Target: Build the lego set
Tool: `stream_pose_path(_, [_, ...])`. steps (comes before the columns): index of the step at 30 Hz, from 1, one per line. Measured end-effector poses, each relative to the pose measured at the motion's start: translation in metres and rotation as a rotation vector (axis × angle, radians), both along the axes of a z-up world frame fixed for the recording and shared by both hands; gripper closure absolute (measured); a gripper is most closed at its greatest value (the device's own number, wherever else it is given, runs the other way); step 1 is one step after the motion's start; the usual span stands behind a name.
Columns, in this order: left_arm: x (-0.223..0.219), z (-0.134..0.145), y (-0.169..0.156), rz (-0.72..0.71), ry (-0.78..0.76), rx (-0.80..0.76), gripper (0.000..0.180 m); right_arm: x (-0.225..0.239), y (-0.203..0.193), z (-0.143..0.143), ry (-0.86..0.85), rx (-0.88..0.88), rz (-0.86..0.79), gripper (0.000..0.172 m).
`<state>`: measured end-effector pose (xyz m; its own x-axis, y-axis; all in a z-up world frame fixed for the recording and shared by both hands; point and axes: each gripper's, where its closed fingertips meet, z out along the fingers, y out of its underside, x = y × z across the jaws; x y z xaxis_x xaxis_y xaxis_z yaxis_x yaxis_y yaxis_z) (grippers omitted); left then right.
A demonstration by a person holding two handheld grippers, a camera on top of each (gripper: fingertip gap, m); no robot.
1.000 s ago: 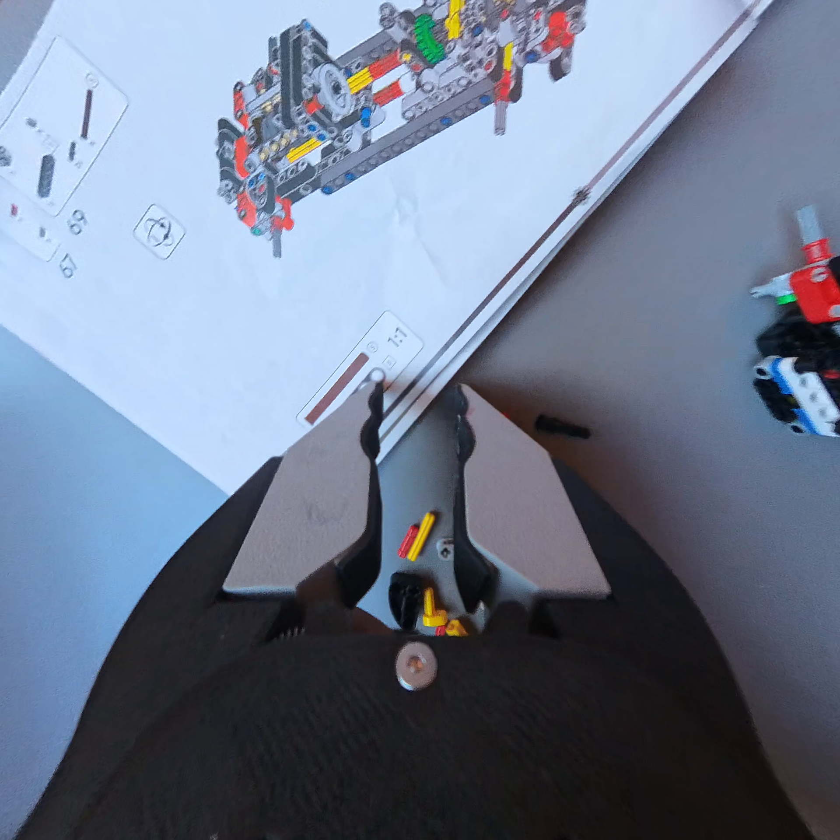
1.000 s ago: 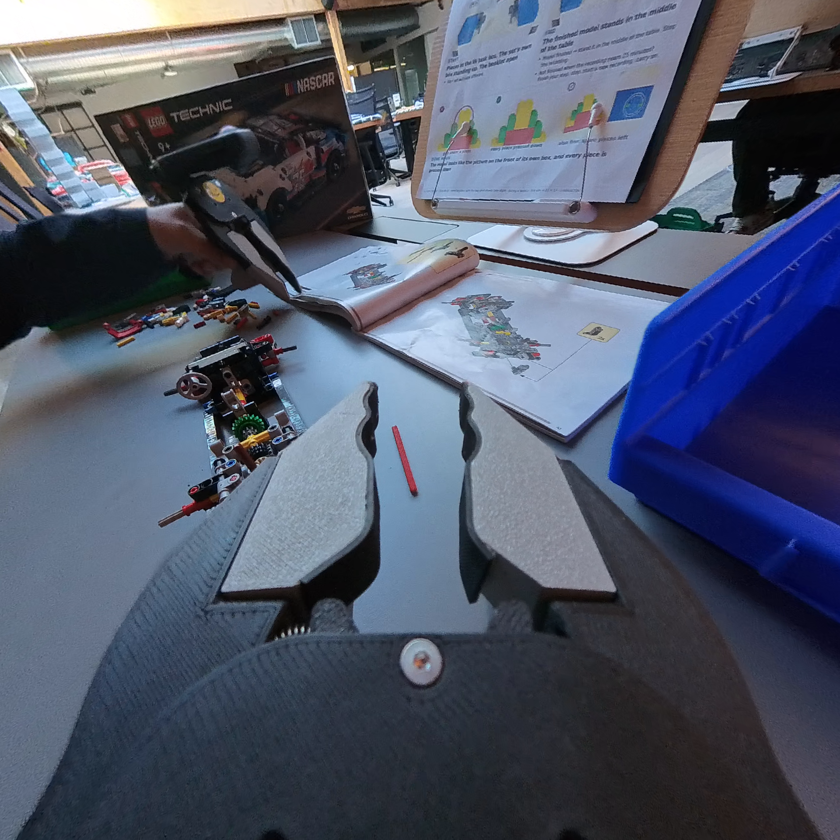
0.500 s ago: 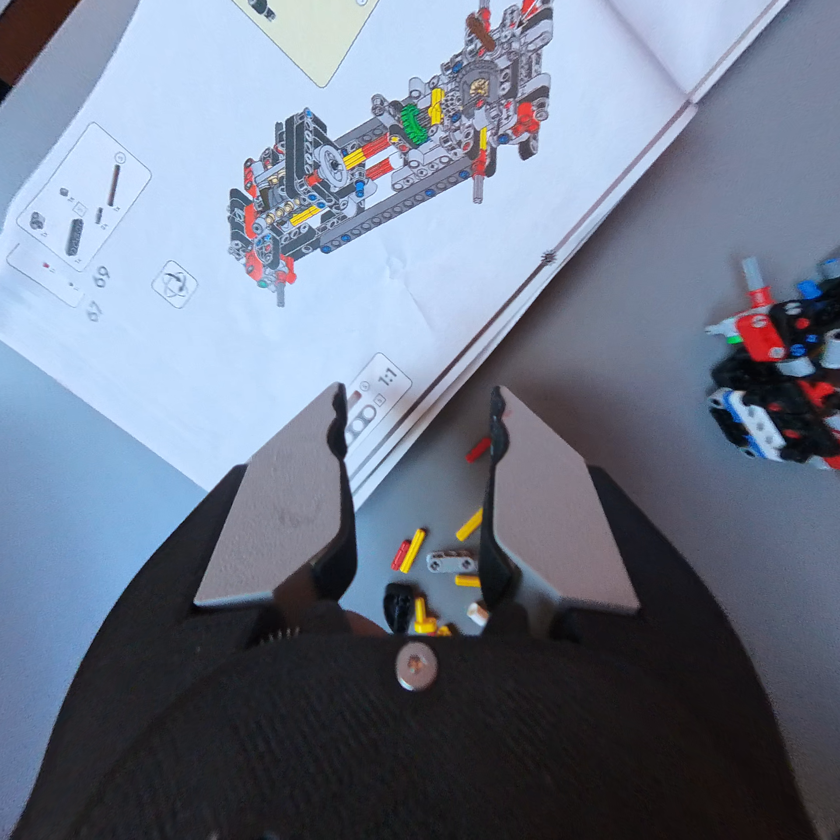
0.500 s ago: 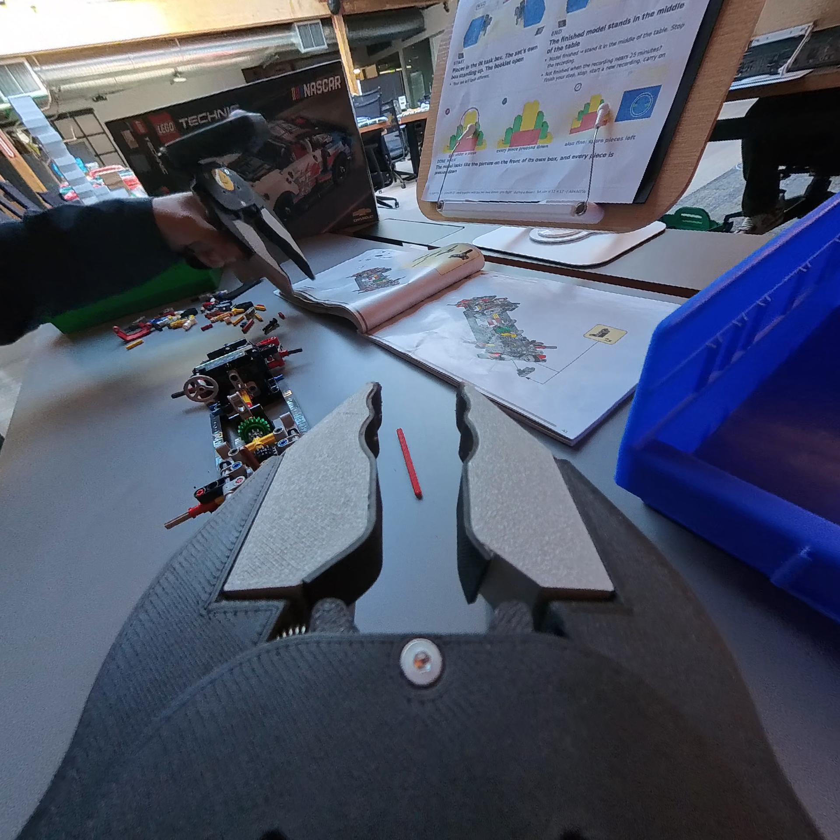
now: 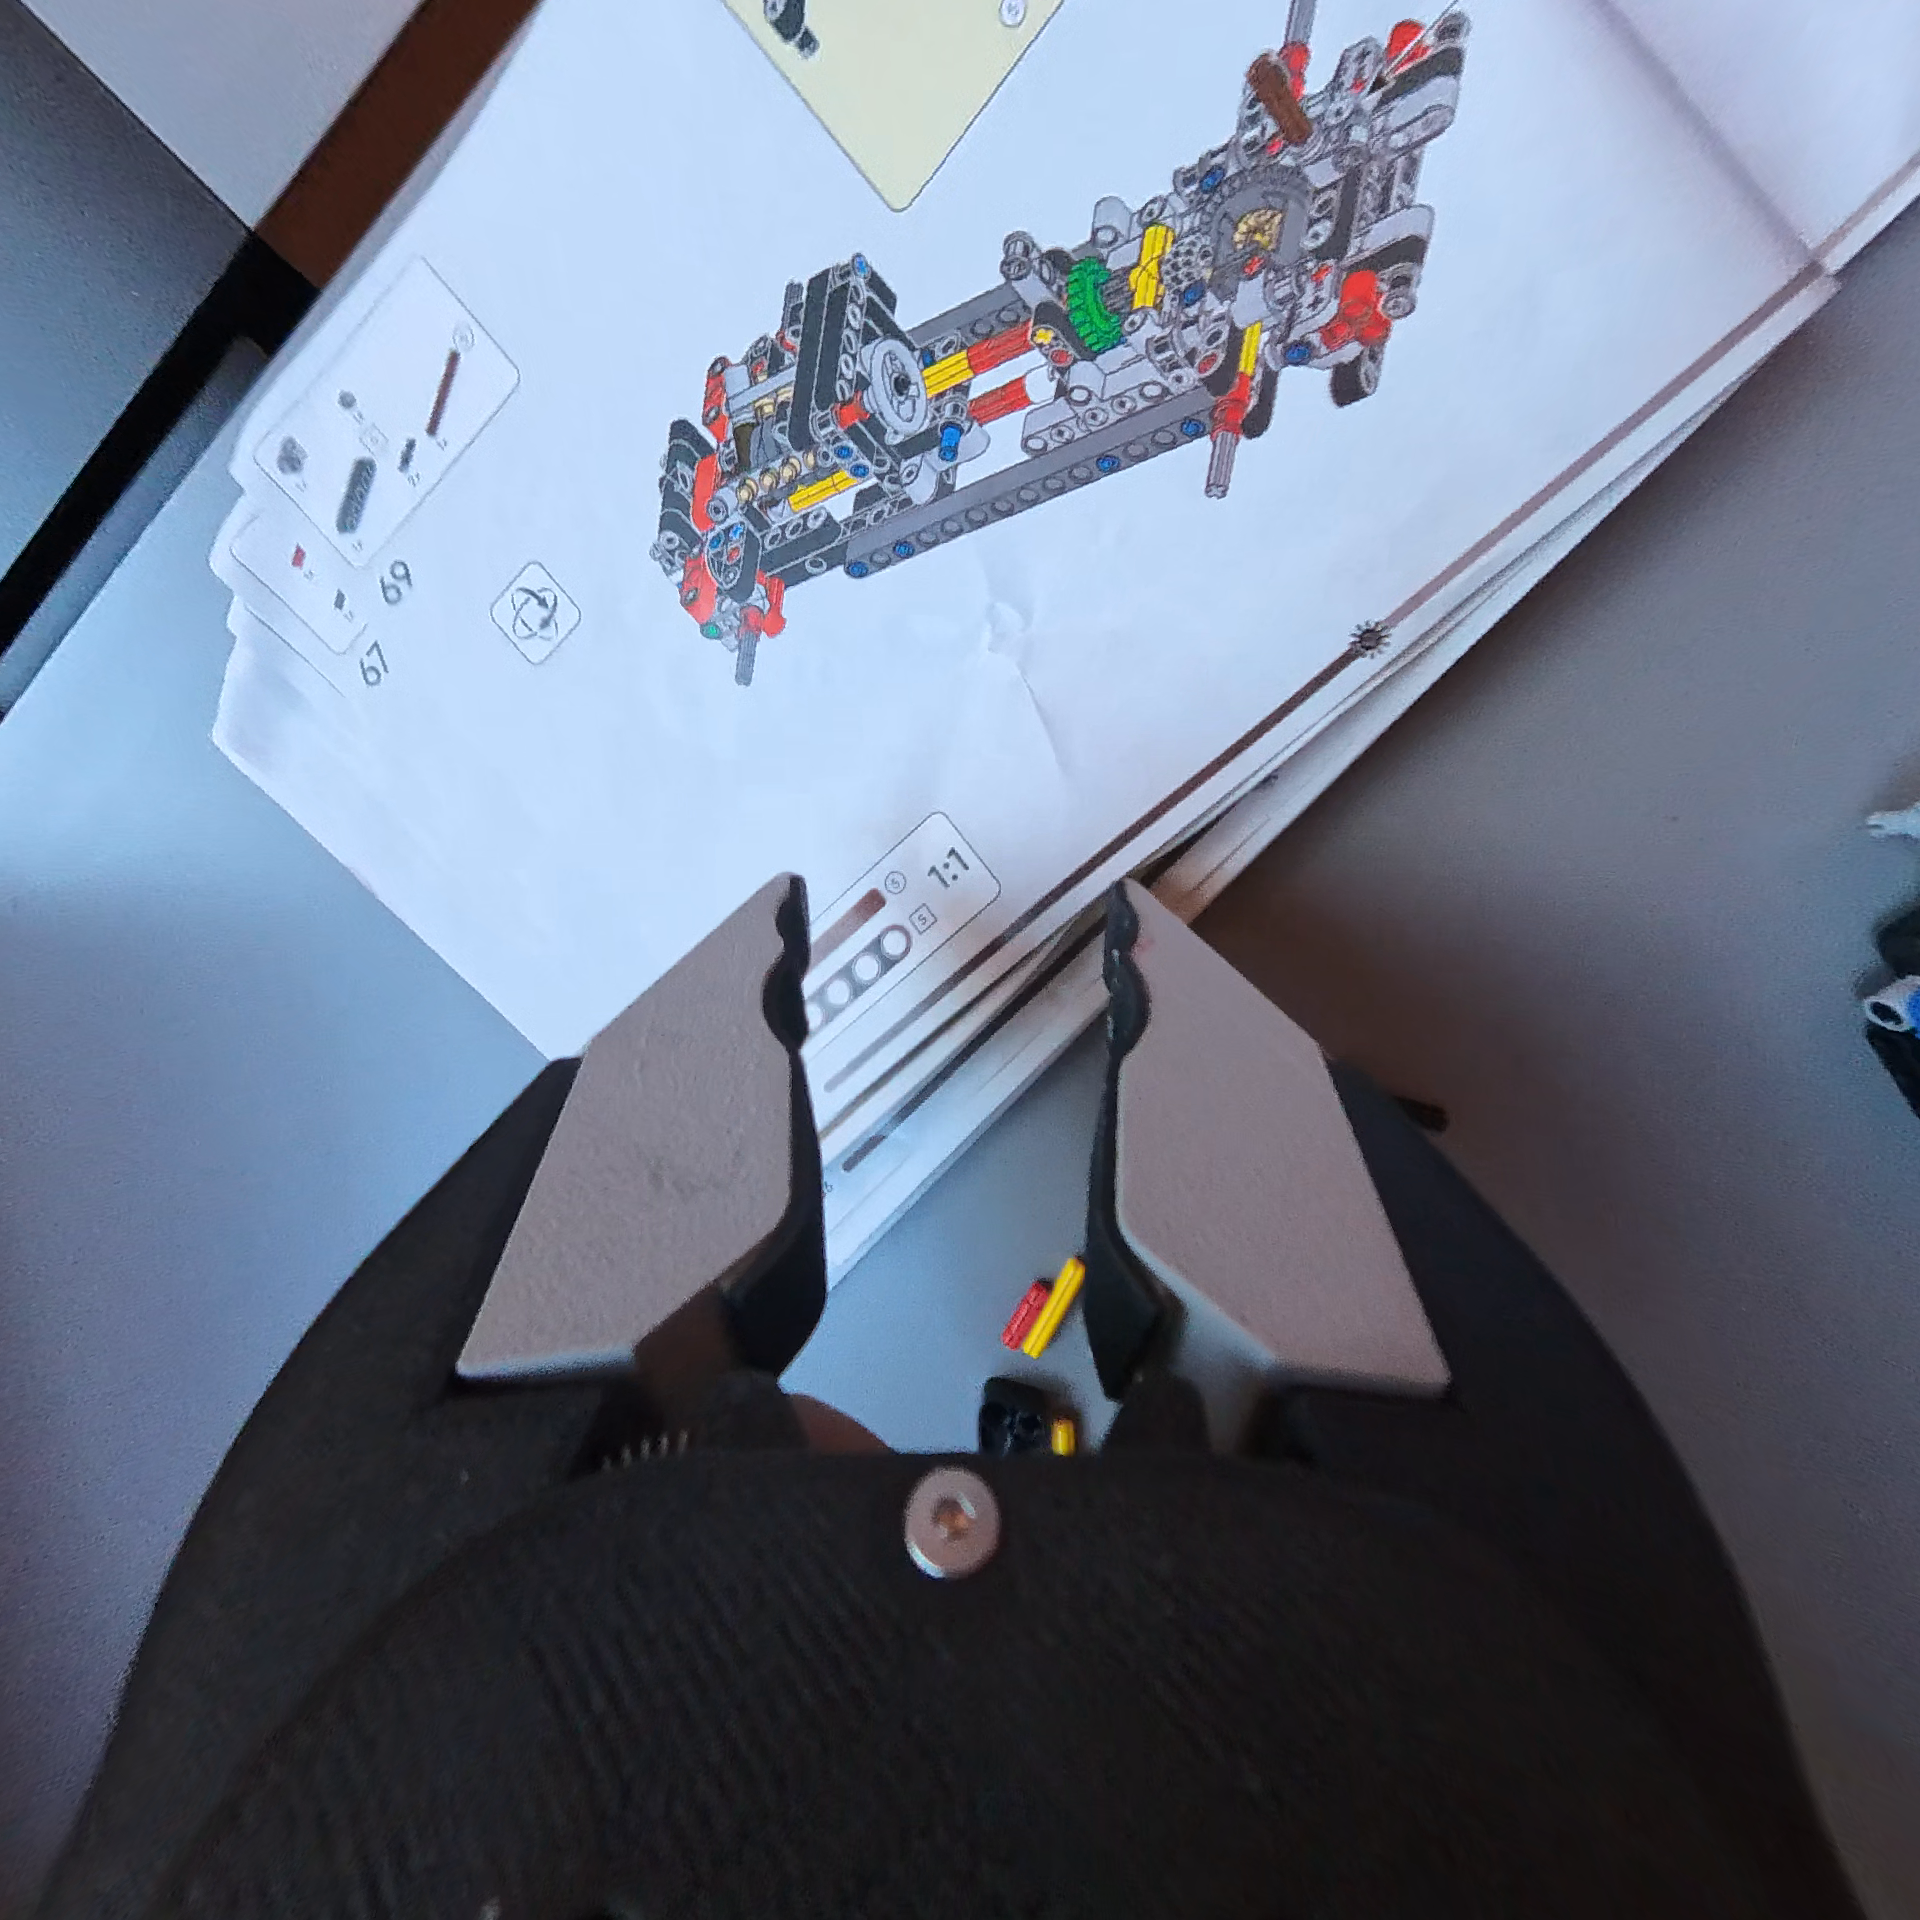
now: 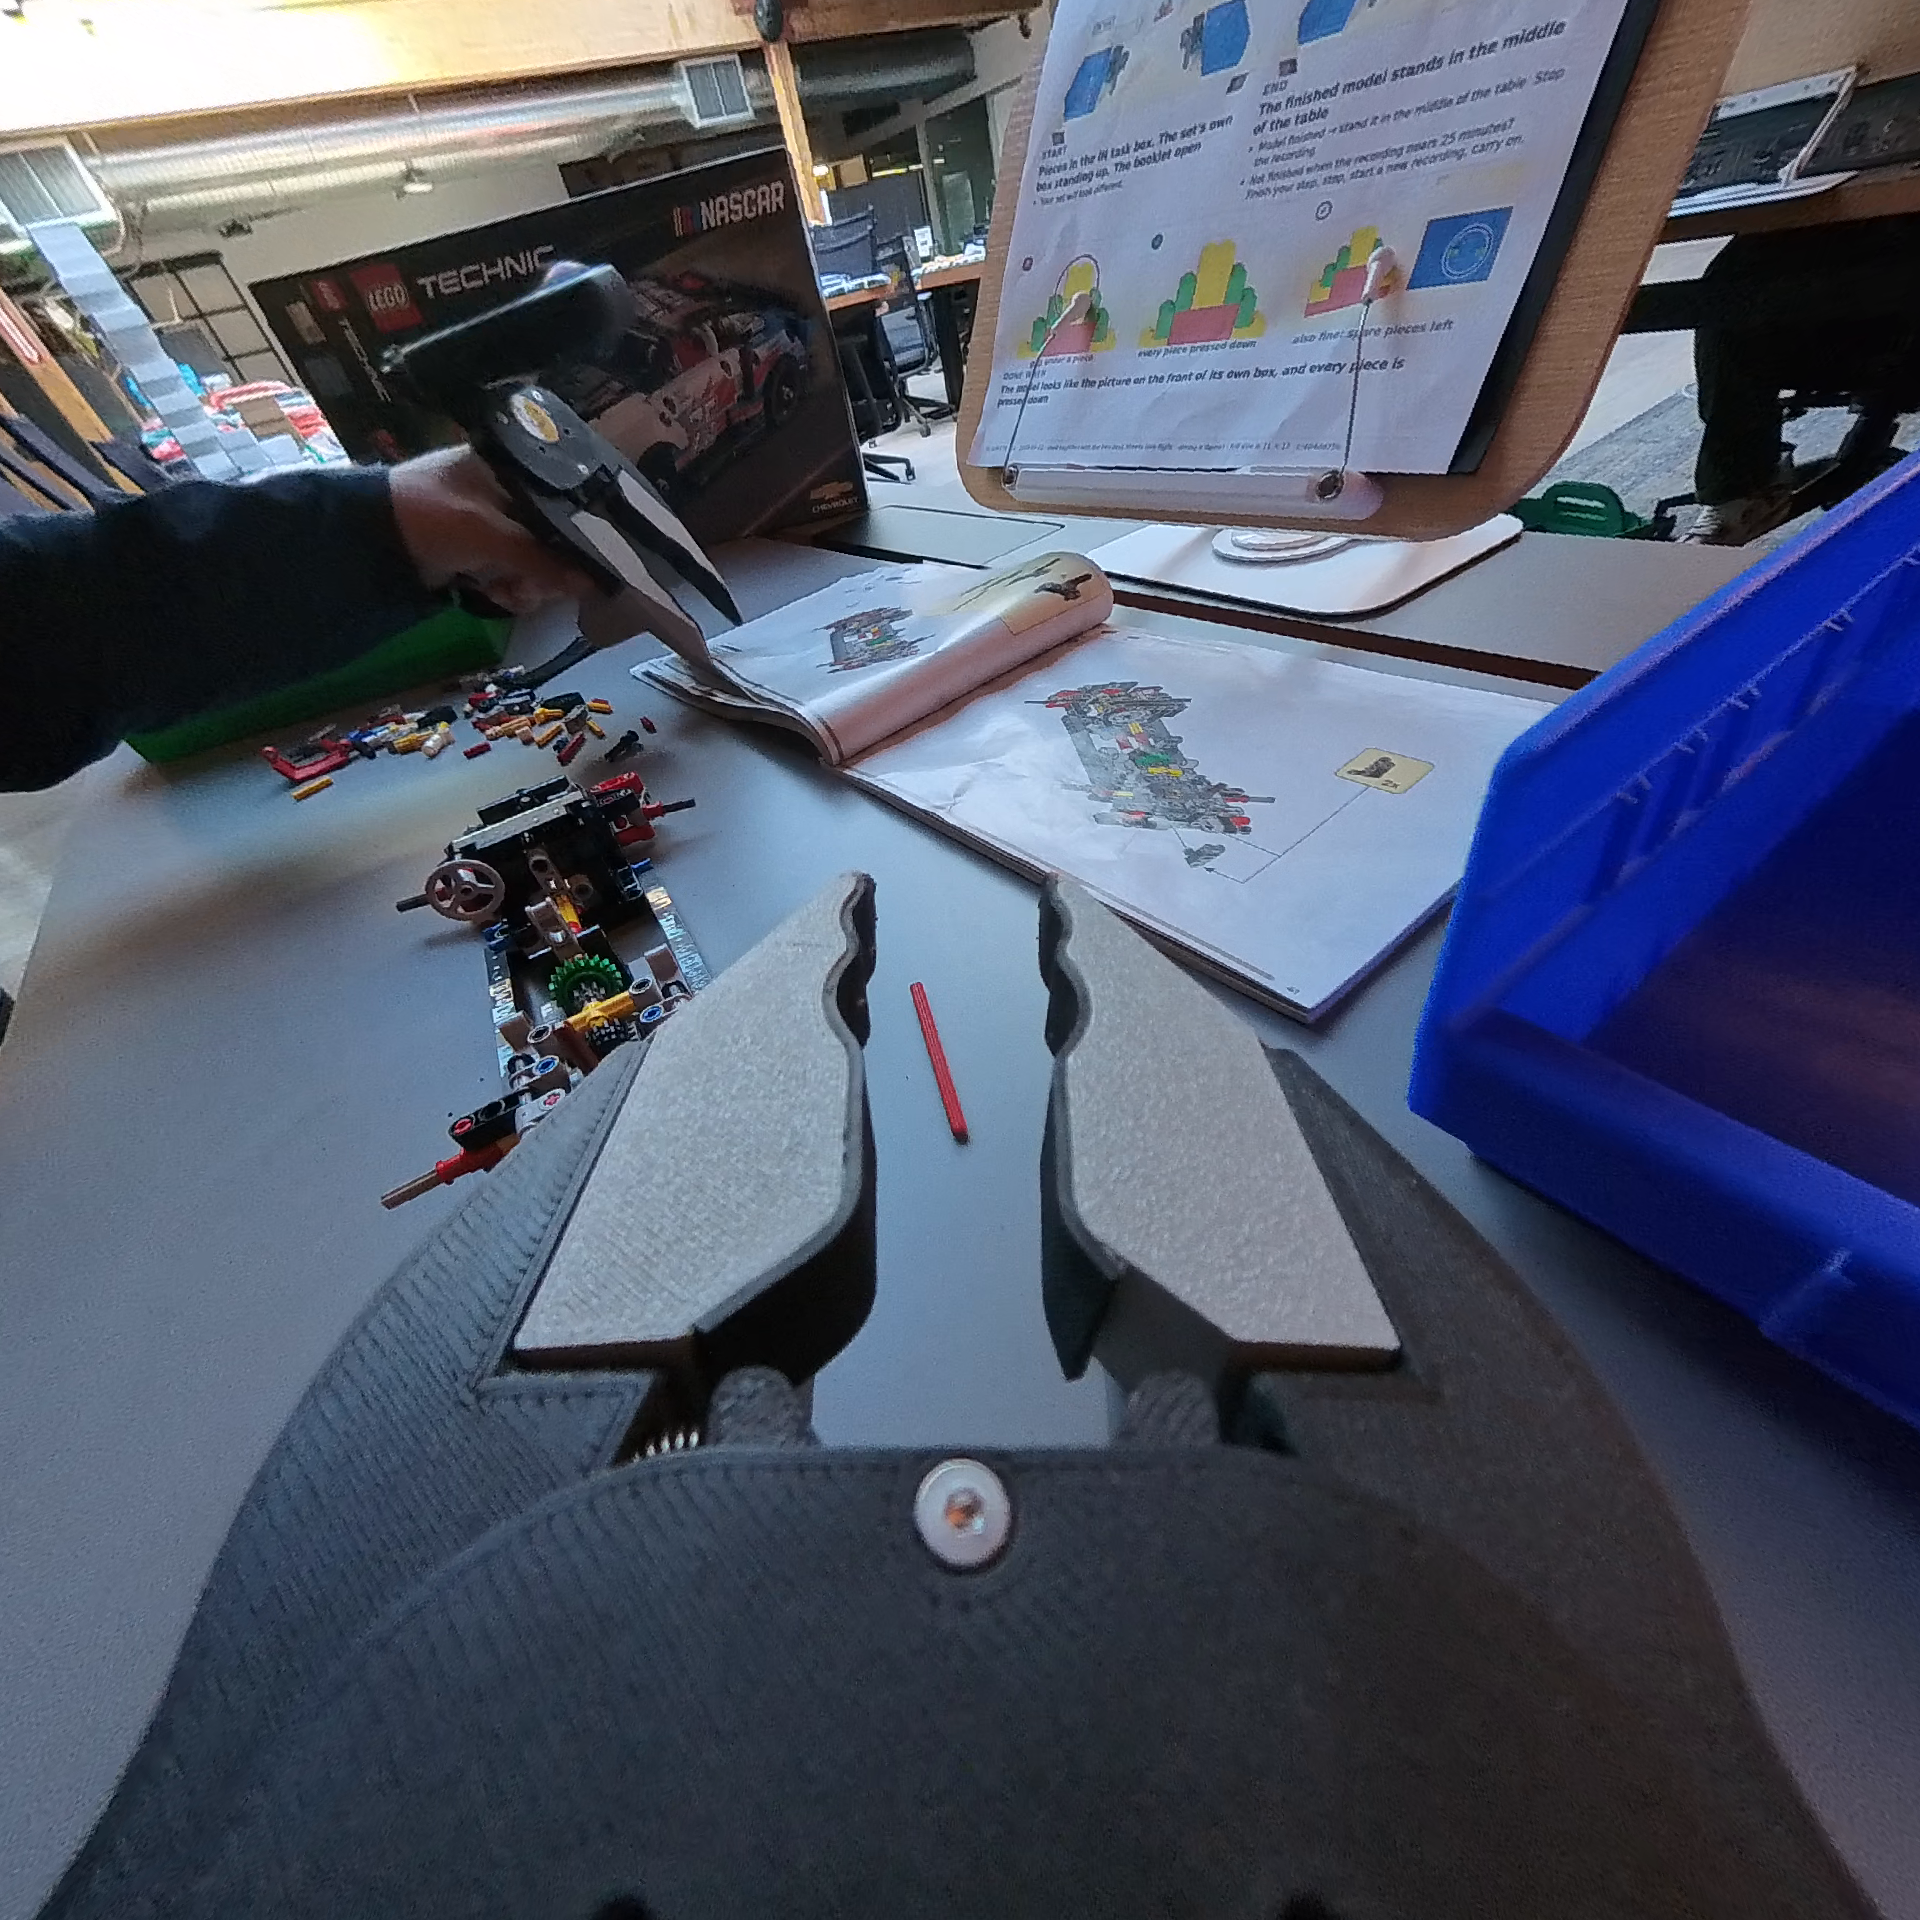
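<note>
Hovering w/ jaws apart over booklet (image 5: 1039, 727) corner, left gripper (image 5: 956, 935) grips nothing; loose pieces (image 5: 1044, 1320) lie below. Right gripper (image 6: 956, 935) also unclenched, empty; red rod (image 6: 938, 1060) on table betw. its fingers, untouched.

Your left wrist view looks steeply down, close over the open booklet (image 5: 935, 644) at its near edge. Your right wrist view sits low, facing level across the counter (image 6: 208, 1143) toward the far stand (image 6: 1299, 499). Both share the booklet and loose pieces (image 5: 1044, 1304).
</note>
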<state>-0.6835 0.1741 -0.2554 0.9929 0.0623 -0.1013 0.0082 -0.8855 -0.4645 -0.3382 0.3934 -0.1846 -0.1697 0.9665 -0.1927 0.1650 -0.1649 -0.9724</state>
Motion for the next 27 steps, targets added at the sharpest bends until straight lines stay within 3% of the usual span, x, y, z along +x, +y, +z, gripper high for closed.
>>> stream_pose_path(7, [0.001, -0.005, -0.001, -0.012, 0.004, -0.003, 0.129, 0.001, 0.0, 0.001, 0.007, -0.005, 0.001, 0.144])
stream_pose_path(9, [0.006, -0.004, 0.0, -0.042, -0.005, -0.001, 0.154, 0.001, 0.0, 0.001, 0.006, -0.005, 0.003, 0.144])
stream_pose_path(13, [0.011, 0.007, 0.004, -0.061, -0.044, 0.05, 0.18, 0.001, -0.001, 0.001, 0.003, 0.0, 0.004, 0.145])
stream_pose_path(21, [0.014, 0.024, 0.004, -0.028, -0.15, 0.131, 0.18, 0.001, -0.001, 0.001, 0.005, -0.002, 0.006, 0.146])
stream_pose_path(27, [0.014, 0.045, 0.013, -0.037, -0.042, 0.165, 0.18, 0.0, -0.002, 0.0, 0.001, 0.0, 0.008, 0.146])
